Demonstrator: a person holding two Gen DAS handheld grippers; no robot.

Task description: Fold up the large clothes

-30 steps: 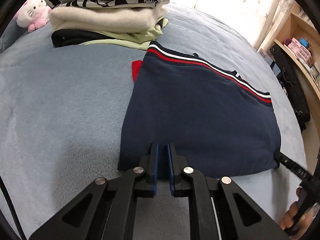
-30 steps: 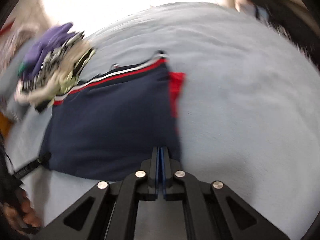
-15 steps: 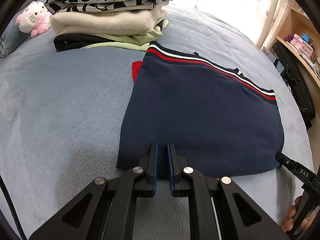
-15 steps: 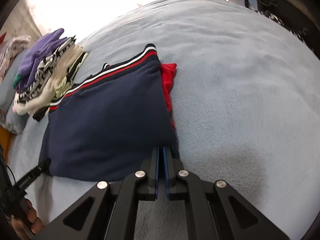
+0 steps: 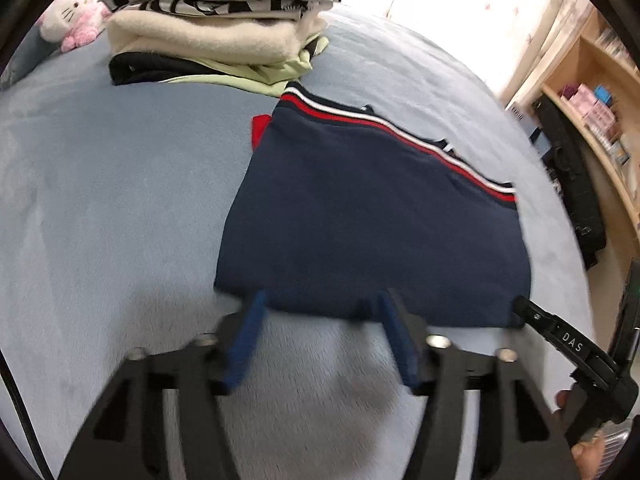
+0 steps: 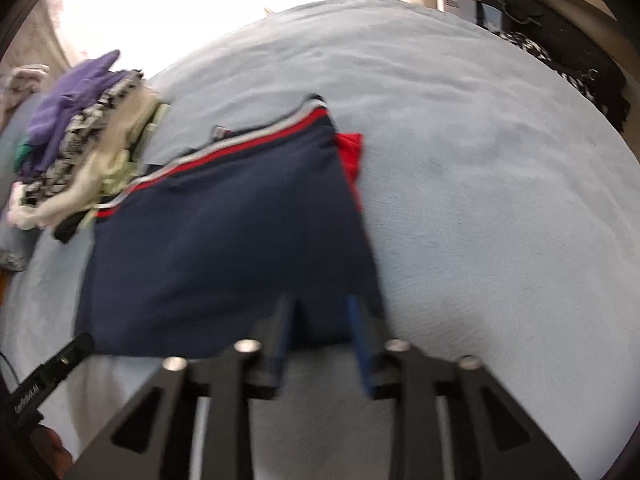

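A folded navy garment [image 5: 372, 216] with a red and white striped band along its far edge lies flat on the pale blue bed [image 5: 100, 208], a bit of red fabric [image 5: 259, 128] poking out at its far left corner in the left wrist view. The left gripper [image 5: 320, 312] sits at the garment's near edge, its jaws opening, blue pads spread apart with nothing pinched between them. The right gripper [image 6: 322, 316] is at the near right corner of the garment in its own view; its jaws are opening too, the cloth's edge lying between the pads but not pressed. Beyond the garment, a stack of folded clothes [image 5: 216, 36] rests on the bed, with a pink and white plush toy [image 5: 74, 14] to its left. Wooden shelves [image 5: 600, 92] stand at the far right.
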